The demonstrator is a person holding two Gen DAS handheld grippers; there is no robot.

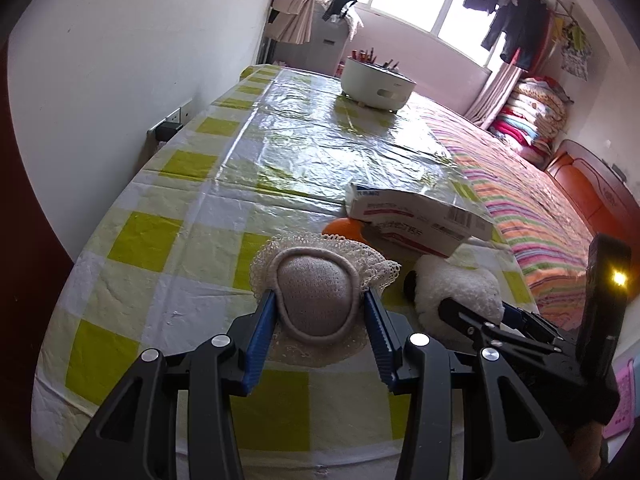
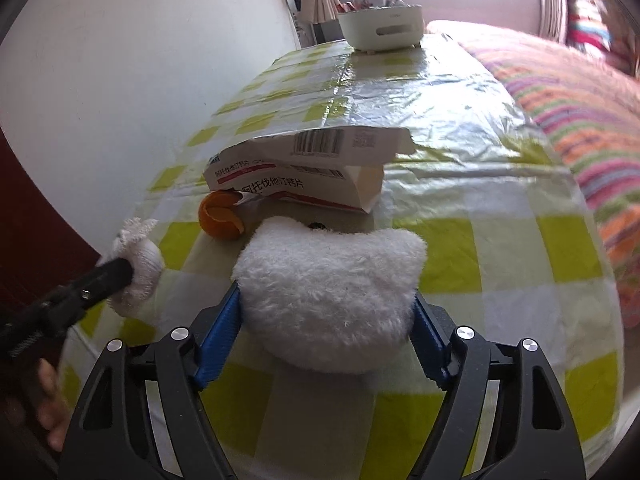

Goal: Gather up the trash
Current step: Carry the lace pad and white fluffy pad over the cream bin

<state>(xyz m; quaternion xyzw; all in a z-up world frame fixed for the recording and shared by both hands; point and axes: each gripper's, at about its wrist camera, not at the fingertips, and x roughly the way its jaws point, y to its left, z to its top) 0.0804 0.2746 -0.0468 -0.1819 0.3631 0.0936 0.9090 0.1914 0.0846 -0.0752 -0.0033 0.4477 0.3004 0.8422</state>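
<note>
On the checked surface (image 1: 168,232), a lace sock (image 1: 316,300) is clamped by the left gripper (image 1: 320,312) and a fluffy sock (image 2: 332,296) by the right gripper (image 2: 328,316). Carton (image 2: 304,176) and peel (image 2: 220,216) are left uncollected; nothing is seen binned.

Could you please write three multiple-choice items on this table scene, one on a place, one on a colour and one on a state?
1. Where is the orange peel?
A. In the white tub
B. By the torn medicine box, under its end
C. On the bed

2. What colour are the tablecloth squares?
A. Yellow-green and white
B. Red and white
C. Blue and grey

3. What does the right hand-held gripper hold?
A. Nothing
B. The box
C. A white fluffy item

Answers: 1 B, the peel sits at the medicine box; 2 A, the check shows; 3 C, the fingers clamp the white fluffy item.
</note>
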